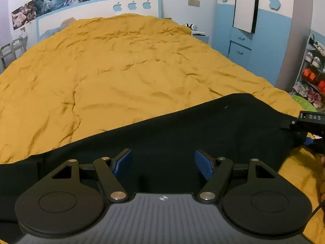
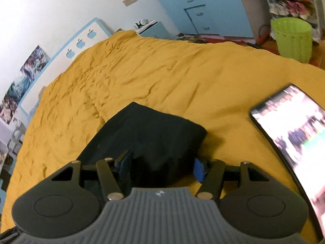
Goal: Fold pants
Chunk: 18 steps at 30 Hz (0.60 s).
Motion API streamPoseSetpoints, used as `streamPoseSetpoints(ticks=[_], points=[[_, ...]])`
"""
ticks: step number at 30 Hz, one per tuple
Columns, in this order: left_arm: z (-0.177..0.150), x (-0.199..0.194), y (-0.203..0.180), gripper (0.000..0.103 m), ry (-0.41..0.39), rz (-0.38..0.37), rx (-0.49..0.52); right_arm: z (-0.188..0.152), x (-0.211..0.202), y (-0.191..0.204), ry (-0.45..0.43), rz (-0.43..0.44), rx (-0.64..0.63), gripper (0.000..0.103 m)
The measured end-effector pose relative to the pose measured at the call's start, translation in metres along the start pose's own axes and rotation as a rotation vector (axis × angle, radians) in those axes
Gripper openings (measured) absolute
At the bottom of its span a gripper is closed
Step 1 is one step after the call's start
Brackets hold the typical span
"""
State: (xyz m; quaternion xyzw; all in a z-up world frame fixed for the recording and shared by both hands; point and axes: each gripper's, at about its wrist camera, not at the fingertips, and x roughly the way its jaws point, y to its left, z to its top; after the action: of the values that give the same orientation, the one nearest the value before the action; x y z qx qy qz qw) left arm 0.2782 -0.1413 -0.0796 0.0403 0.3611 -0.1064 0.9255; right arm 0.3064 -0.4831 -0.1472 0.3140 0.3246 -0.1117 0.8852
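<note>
Black pants [image 1: 182, 134] lie in a long band across the near part of a yellow bedspread [image 1: 121, 71]. My left gripper [image 1: 163, 164] hovers over their middle, open, its blue pads [image 1: 124, 161] wide apart and nothing pinched. At the band's right end sits my right gripper [image 1: 304, 125], seen only in part. In the right wrist view, the folded end of the pants [image 2: 152, 134] bulges up between the fingers of my right gripper [image 2: 161, 165]. Its jaws stand wide. The right pad [image 2: 198, 169] sits at the fabric's edge, and no firm pinch shows.
A device with a lit screen [image 2: 294, 142] lies on the bedspread [image 2: 162, 71] right of the pants. A green bin [image 2: 292, 38] and a shoe rack [image 1: 312, 71] stand beyond the bed's right side, beside a blue wardrobe [image 1: 254, 40]. The headboard [image 1: 97, 10] is far off.
</note>
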Motion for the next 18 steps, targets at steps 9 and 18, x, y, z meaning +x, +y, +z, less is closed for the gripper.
streamPoseSetpoints(ticks=[9,18], points=[[-0.008,0.023,-0.007,0.083,0.057,0.002,-0.013,0.009,0.018,0.008,-0.037,0.053,-0.064,0.034],[-0.016,0.032,-0.011,0.086,0.069,0.014,-0.033,0.014,-0.006,0.026,-0.107,0.085,-0.176,0.018]])
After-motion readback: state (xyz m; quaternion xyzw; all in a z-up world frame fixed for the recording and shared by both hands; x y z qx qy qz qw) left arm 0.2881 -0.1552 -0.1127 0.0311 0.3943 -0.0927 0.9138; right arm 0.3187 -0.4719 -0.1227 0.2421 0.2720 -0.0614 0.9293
